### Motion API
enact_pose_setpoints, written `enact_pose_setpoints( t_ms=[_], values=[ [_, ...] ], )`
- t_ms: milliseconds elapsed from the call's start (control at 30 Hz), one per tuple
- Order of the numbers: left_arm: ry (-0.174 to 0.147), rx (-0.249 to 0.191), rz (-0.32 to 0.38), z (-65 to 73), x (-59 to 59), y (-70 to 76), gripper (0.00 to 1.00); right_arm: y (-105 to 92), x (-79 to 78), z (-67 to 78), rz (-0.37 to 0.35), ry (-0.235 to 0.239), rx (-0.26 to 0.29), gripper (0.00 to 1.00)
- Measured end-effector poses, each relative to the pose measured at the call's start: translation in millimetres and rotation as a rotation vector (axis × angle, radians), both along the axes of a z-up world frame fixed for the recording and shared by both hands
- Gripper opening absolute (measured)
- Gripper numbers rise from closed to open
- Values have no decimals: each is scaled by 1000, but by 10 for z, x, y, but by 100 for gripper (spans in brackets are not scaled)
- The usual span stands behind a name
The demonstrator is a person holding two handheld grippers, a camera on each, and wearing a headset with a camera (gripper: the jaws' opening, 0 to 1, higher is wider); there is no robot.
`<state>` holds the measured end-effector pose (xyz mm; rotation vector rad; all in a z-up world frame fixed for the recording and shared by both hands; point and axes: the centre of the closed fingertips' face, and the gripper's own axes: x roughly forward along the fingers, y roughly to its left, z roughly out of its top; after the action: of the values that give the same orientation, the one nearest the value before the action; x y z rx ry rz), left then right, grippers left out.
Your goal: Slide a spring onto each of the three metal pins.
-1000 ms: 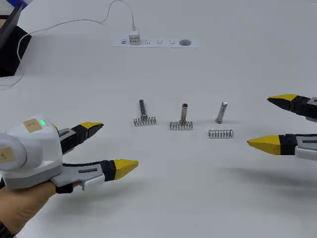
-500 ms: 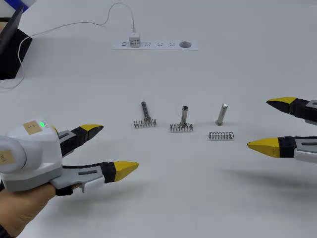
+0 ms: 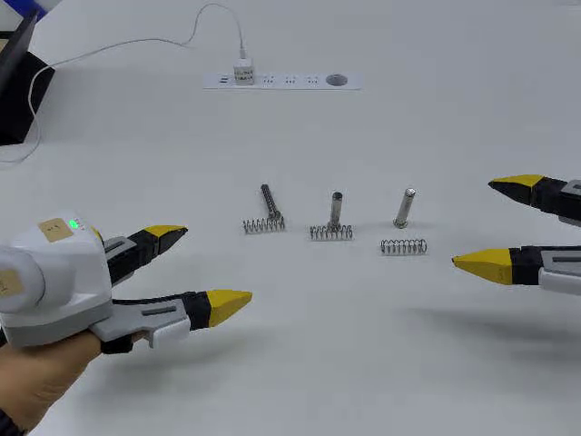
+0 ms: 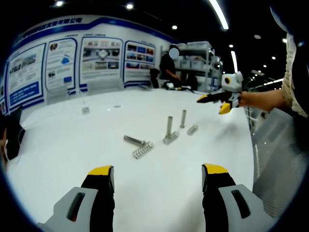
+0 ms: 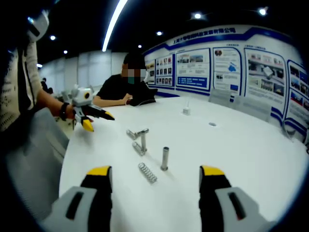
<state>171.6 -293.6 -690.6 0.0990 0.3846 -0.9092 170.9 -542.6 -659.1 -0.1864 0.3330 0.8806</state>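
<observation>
The white workbench [image 3: 381, 363] bears all parts. The left gripper [image 3: 209, 265] and right gripper [image 3: 477, 223] have wide-open, empty jaws. Between both jaw sets sit three silver metal pins [image 3: 336, 209], the one nearest the left jaws tipped, with a coiled steel spring [image 3: 330, 232] beside each.

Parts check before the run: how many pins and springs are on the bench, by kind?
Pins: 3 (left pin, middle pin, right pin)
Springs: 3 (left spring, middle spring, right spring)
Total: 6
</observation>
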Motion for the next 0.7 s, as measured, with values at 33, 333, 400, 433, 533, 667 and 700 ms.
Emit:
enact_pose_setpoints(
  t_ms=[33,333,400,433,533,667,700],
  values=[
    [0,0,0,-2,0,0,75,1,0,1,0,0,-1,75],
    [3,-2,4,-4,-1,0,75,-2,3,-1,-3,1,2,75],
    [3,-4,6,-2,0,4,75,2,2,0,-3,2,4,75],
    [4,-4,8,-3,1,6,75,2,2,-1,-3,1,4,75],
    [2,-5,10,2,5,10,75,5,-1,-3,-2,3,4,75],
    [1,-1,11,16,24,19,74,0,5,4,-4,1,7,75],
    [-2,2,12,29,39,22,74,1,6,9,-5,-1,8,75]
  ],
)
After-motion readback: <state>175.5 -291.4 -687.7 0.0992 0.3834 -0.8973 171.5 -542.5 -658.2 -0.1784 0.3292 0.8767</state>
